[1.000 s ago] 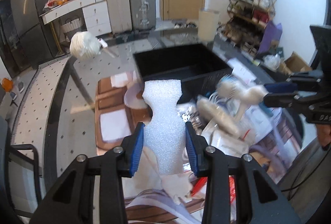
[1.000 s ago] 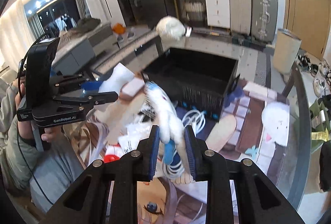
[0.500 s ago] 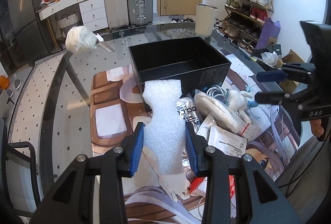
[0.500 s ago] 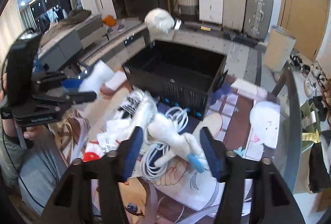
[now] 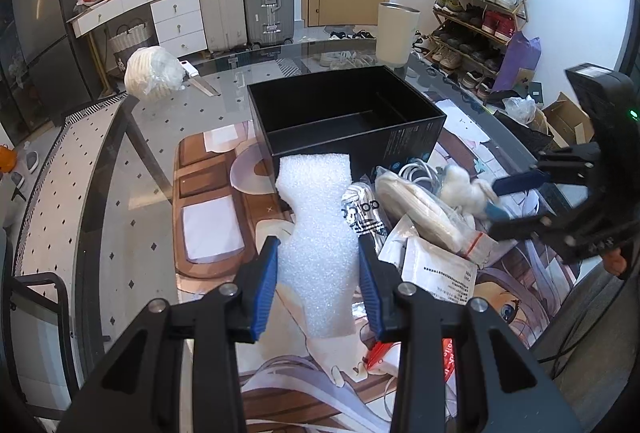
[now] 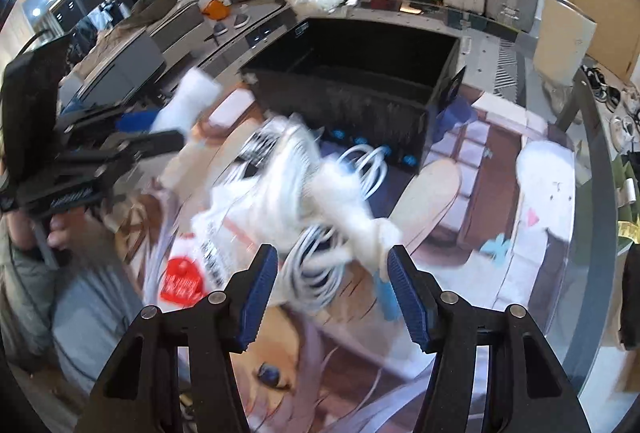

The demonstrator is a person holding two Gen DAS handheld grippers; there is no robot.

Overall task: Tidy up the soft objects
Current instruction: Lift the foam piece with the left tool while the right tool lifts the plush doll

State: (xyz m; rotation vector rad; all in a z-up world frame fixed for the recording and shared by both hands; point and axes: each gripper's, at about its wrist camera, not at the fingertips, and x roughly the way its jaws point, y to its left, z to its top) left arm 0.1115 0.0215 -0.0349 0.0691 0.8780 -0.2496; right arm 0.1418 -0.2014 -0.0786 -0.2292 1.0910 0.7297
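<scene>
Jaws of the left gripper (image 5: 318, 287): pinching a white foam sheet (image 5: 318, 229), blue pads pressed on its narrow waist from both sides; the sheet stands up from the grip, its far end just in front of the near wall of a black box (image 5: 400, 145). Jaws of the right gripper (image 6: 330, 291): spread, having just been opening; a white plush toy (image 6: 352, 217) lies between and just beyond them, blurred, with no pad pressing on it, though it lies just beside the right pad. Plush toy: on the table (image 5: 120, 161), atop a heap of soft and bagged items, just near of the black box. Same heap: coiled white cable (image 6: 364, 163), a bagged beige item (image 5: 424, 211), a printed white pouch (image 5: 434, 269), a red-labelled packet (image 6: 182, 279). Black box: open-topped, inside dark, on an illustrated mat (image 5: 208, 173). Far left on the table: a white wrapped bundle (image 5: 152, 73). A hand (image 6: 60, 229) grips the left gripper's handle in the right wrist view.
</scene>
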